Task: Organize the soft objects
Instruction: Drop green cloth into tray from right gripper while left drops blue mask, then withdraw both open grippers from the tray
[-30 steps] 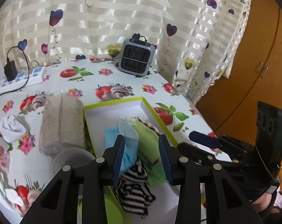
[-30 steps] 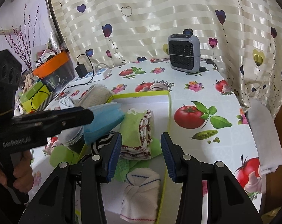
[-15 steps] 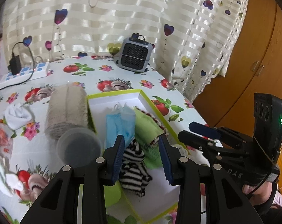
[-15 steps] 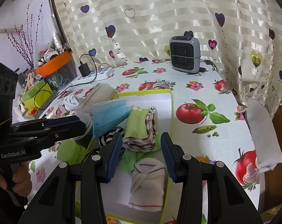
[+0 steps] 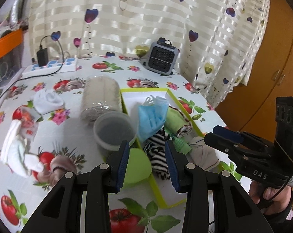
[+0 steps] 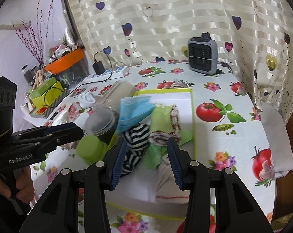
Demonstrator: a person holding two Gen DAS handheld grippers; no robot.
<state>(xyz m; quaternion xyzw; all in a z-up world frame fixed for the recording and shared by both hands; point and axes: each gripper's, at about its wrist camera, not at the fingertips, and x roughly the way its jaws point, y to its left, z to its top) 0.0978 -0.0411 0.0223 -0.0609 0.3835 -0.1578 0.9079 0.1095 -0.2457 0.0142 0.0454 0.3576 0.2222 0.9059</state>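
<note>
A white box with a lime rim (image 5: 156, 192) (image 6: 193, 120) holds a blue face mask (image 5: 151, 118) (image 6: 134, 110), a green cloth (image 5: 175, 120), a black-and-white striped sock (image 5: 158, 151) (image 6: 136, 136) and a white sock (image 5: 202, 153). My left gripper (image 5: 147, 155) (image 6: 76, 131) hovers open over the box's near left corner with nothing between its fingers. My right gripper (image 6: 146, 155) (image 5: 218, 136) stands open above the box's near end, also holding nothing. More white socks (image 5: 47, 101) lie on the tablecloth to the left.
A clear jar (image 5: 101, 99) stuffed with beige cloth lies against the box's left wall, its green lid (image 5: 136, 167) beside it. At the back stand a grey heater (image 5: 162, 60) and a power strip (image 5: 51, 69). A wooden cupboard (image 5: 272, 73) is on the right.
Both grippers have drawn back from the box toward its near end, the left one also shifting left. More of the table shows. The things in the box lie as before.
</note>
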